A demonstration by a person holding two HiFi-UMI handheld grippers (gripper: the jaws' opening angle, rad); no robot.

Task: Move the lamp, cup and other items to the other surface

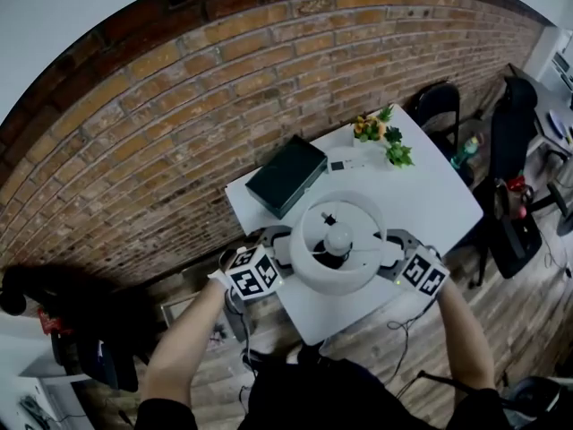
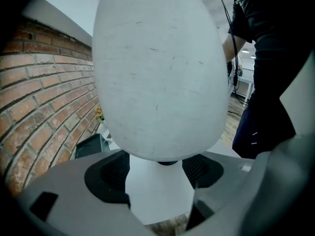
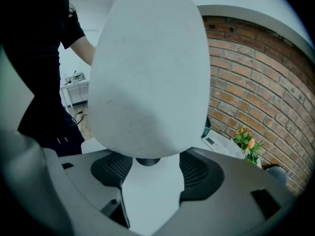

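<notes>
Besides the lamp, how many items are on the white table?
3: a dark box at the far left, a small white device beside it, and a flowering plant at the far edge. The lamp shade may hide more.

The left forearm (image 1: 183,343) and right forearm (image 1: 466,334), both bare, reach forward and angle slightly inward. The left hand-held gripper (image 1: 279,251) and right hand-held gripper (image 1: 394,247) sit about level, pointing toward each other, marker cubes facing up. On each, the jaws stand spread wide, dark pads well apart
</notes>
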